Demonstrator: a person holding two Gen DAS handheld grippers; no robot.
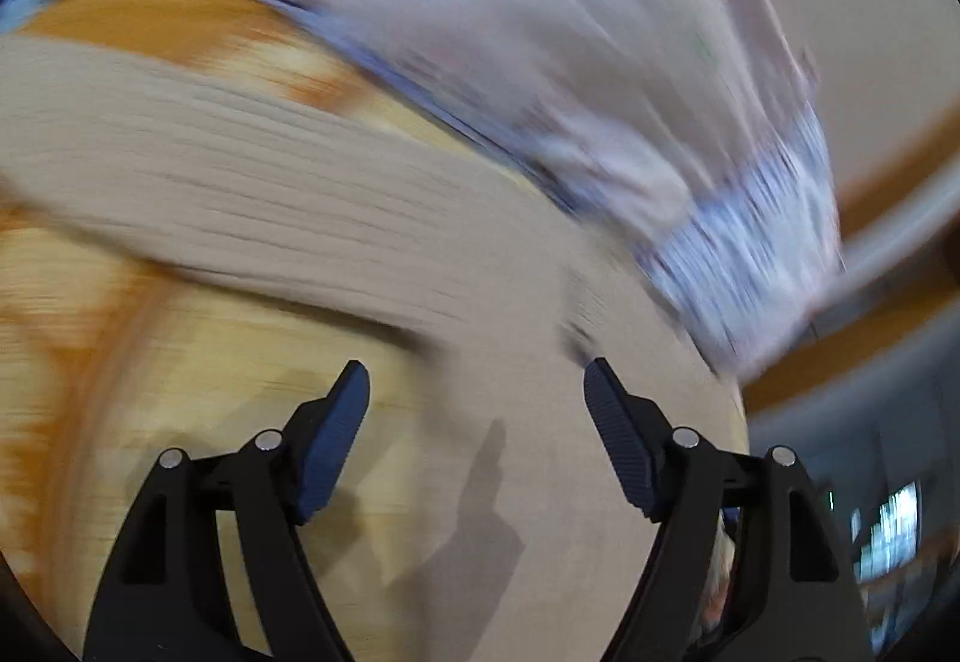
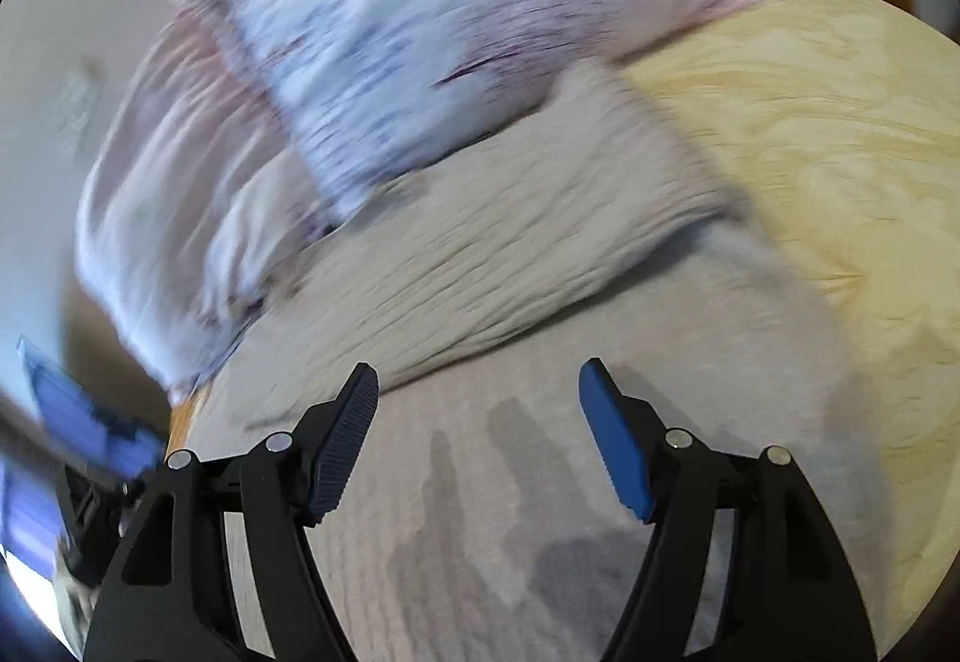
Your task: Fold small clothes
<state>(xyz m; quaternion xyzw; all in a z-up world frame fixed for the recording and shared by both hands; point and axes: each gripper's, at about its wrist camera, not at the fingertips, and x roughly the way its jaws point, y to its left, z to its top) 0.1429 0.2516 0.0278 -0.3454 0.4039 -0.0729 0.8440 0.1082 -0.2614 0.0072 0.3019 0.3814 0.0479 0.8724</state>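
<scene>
Beige ribbed garment (image 2: 528,242) lies spread on the pale wooden tabletop (image 2: 828,110), one edge doubled over into a thick fold that runs across the middle of the right wrist view. Beyond that fold sits a heap of pale pink and white clothes with blue print (image 2: 384,62), resting partly on the beige cloth and reaching to the tabletop's far edge. The right gripper (image 2: 478,410) hangs over the flat near part of the beige garment with its jaws spread wide, nothing between them. The left gripper (image 1: 477,404) likewise has its jaws wide apart and empty, above the same beige garment (image 1: 252,182), with the printed heap (image 1: 540,50) farther off. Both views are smeared by motion, the left more so, so finer detail of the clothes cannot be told.
</scene>
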